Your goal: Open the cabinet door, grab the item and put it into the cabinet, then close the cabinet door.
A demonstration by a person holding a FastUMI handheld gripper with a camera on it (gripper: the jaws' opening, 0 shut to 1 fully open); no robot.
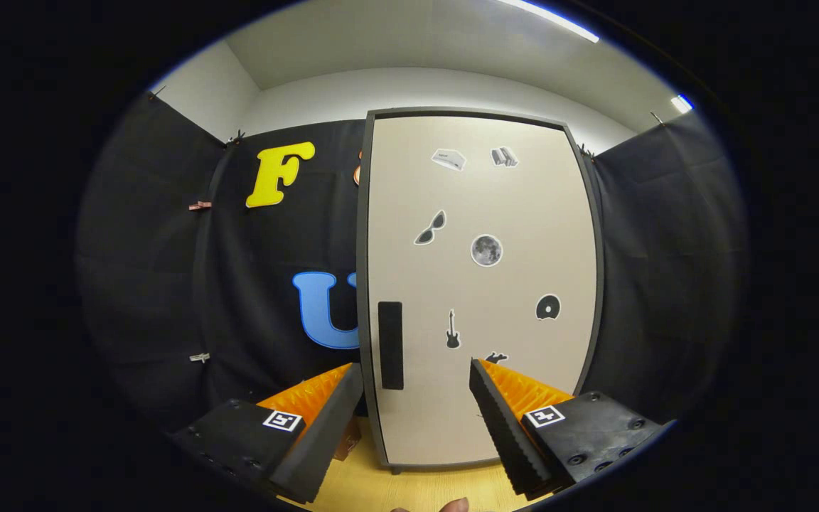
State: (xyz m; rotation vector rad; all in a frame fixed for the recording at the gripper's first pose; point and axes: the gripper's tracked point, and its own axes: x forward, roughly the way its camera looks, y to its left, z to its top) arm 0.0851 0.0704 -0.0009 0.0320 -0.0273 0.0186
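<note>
Tongs (416, 373) wide, empty — closed cabinet door (484, 284) just ahead, handle (390, 345) btwn tips.

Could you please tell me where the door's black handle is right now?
In the gripper view, the black rectangular handle sits low along the left edge of the shut beige cabinet door, just beyond and between the open hand-held gripper's fingertips.

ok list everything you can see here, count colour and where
cabinet door: 1, beige with dark frame, shut, straight ahead beyond the fingers
handle: 1, black, by the door's edge nearest the wall letters, just ahead of the fingers
stickers: about 7, black, grey and white, scattered over the door
floor: light wood, under the cabinet
small box: 1, brownish, partly hidden behind one finger
clips: 2 seen, on the black wall cloth
fingertip: person's, below the fingers
gripper: fingers open, holding nothing
</note>
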